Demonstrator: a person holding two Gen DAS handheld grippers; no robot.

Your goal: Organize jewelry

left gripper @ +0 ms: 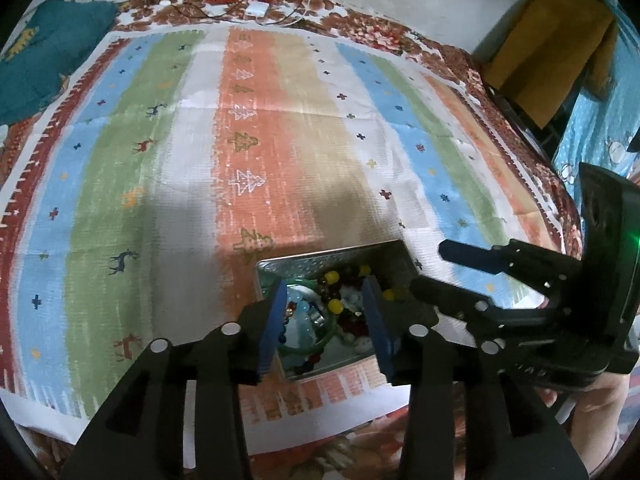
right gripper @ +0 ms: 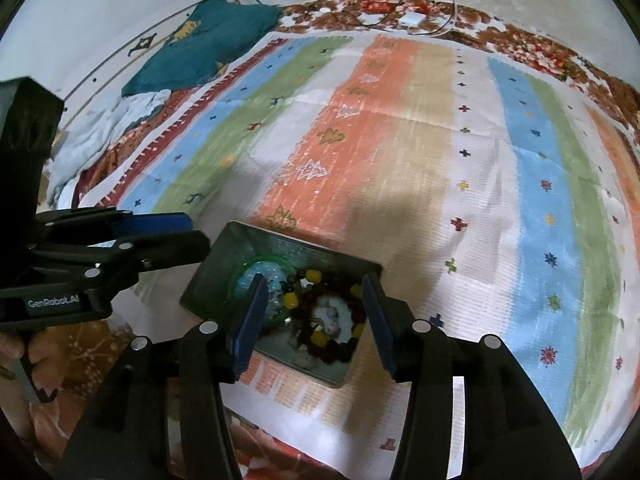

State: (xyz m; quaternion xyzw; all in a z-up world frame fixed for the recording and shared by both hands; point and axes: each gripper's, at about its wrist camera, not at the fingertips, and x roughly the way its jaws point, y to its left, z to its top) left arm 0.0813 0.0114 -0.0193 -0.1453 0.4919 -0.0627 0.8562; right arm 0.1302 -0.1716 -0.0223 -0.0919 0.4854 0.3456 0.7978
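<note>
Jewelry point(right gripper: 320, 312) all heaped in one small metal tray point(right gripper: 224, 248) near front edge of striped cloth point(right gripper: 400, 140): green bangle point(right gripper: 260, 264) at tray's left end, dark-red bead bracelet with yellow beads point(right gripper: 316, 336) at right, pale pieces tangled under and between. Nothing laid out on cloth; no sorted groups visible. Left gripper point(left gripper: 326, 316) hovers over tray, blue pads wide apart, nothing between them. Right gripper point(right gripper: 312, 320) likewise above tray, fingers wide, empty. From the right wrist camera, the left tool's fingers look nearer together; no item seen in them. Judgement: sorting barely begun or not started. Every piece remains to be lifted out and arranged; tangle likely slows first pick.
</note>
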